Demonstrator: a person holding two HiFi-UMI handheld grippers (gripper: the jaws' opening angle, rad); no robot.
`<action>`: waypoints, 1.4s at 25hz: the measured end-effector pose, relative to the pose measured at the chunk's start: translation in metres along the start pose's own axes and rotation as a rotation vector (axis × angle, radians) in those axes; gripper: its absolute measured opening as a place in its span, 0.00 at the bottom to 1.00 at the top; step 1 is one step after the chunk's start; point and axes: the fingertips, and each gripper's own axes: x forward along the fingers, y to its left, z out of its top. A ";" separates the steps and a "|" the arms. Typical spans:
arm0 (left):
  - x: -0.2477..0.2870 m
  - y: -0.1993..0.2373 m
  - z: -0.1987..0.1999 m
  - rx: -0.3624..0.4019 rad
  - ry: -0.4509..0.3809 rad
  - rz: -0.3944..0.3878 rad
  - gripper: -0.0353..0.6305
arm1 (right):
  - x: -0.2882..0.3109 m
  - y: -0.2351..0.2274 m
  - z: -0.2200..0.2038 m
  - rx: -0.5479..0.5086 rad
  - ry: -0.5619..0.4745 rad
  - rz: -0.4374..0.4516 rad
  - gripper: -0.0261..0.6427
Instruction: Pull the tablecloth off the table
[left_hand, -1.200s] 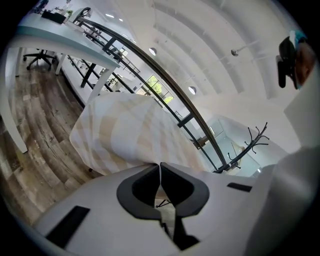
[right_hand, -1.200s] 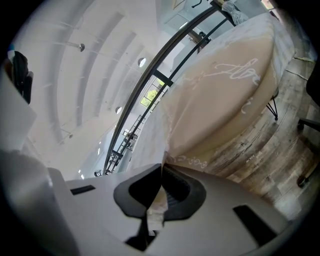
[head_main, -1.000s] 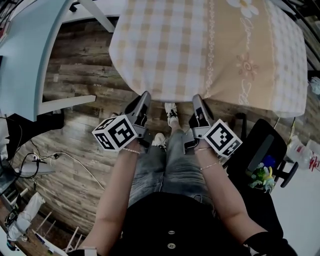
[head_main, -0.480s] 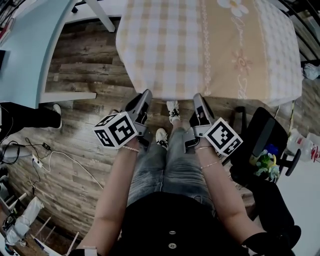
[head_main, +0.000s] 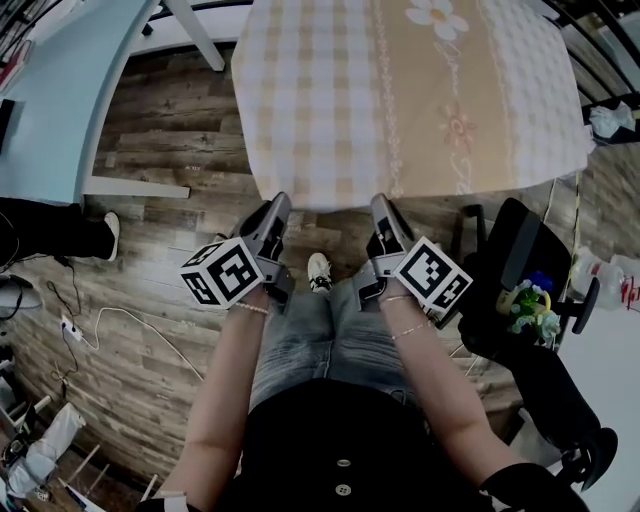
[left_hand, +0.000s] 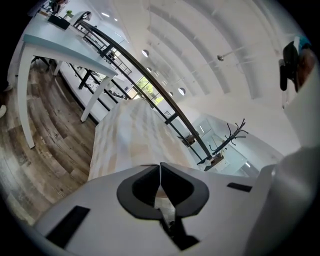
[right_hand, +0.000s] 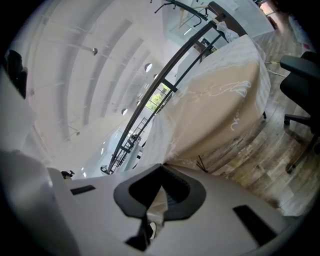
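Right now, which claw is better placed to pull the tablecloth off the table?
Neither clearly: the left claw and the right claw are both shut on the near edge of the tablecloth, side by side. Pulling with both together looks best.

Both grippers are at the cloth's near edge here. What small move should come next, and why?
Probably draw both evenly back toward the body: the left gripper and right gripper are each shut on the near edge of the tablecloth, which stretches out ahead.
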 end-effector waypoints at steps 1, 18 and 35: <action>-0.004 -0.006 -0.003 0.003 -0.006 0.002 0.08 | -0.006 -0.001 0.000 -0.002 0.006 0.006 0.08; -0.086 -0.060 -0.074 -0.034 -0.098 0.033 0.08 | -0.114 0.001 -0.029 -0.050 0.080 0.065 0.08; -0.155 -0.091 -0.142 0.014 -0.138 0.016 0.08 | -0.203 -0.011 -0.077 -0.091 0.142 0.145 0.08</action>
